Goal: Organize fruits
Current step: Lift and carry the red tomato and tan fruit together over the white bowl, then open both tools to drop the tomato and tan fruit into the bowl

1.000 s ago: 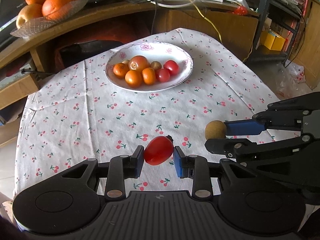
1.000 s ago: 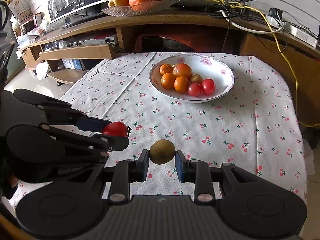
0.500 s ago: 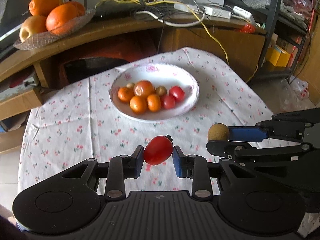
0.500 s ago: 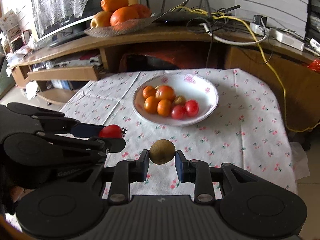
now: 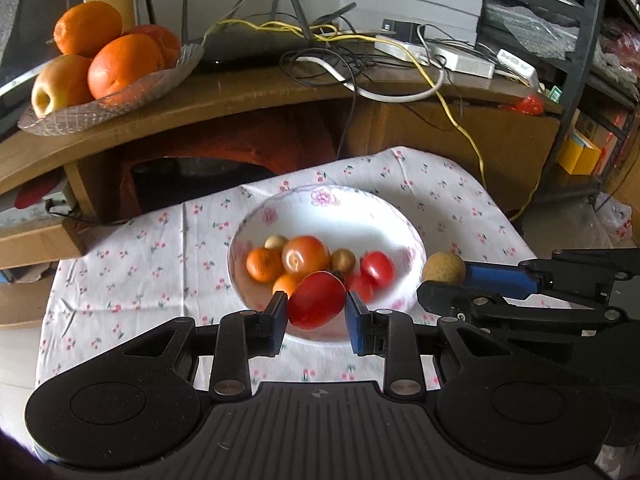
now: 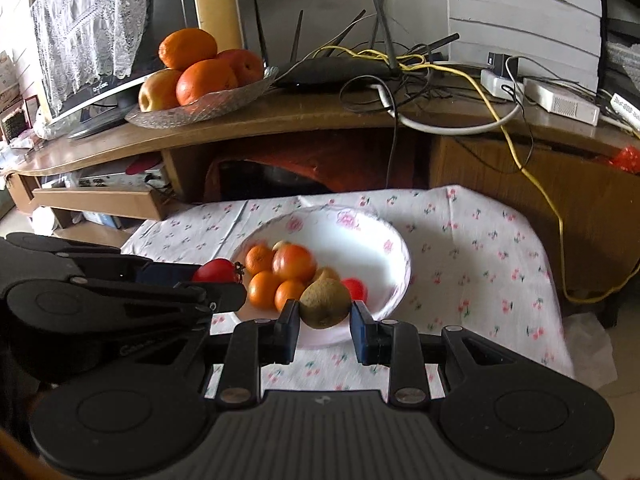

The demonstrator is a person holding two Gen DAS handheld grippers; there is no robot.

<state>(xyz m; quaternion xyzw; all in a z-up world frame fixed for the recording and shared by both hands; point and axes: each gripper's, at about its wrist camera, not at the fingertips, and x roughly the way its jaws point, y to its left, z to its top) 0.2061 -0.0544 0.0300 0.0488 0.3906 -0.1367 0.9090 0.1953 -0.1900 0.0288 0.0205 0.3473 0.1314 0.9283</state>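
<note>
Left gripper [image 5: 316,312] clenched a red tomato [image 5: 316,300]; right gripper [image 6: 325,316] clenched a brown fruit [image 6: 325,303]. Advised lowering both into the bowl [image 5: 360,208] before releasing.

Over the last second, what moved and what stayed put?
Both grippers advanced toward the white bowl, which now sits just ahead of their fingertips. The left gripper stays shut on the red tomato, the right gripper on the brown fruit. Nothing was released; the bowl's fruit is unchanged.
</note>
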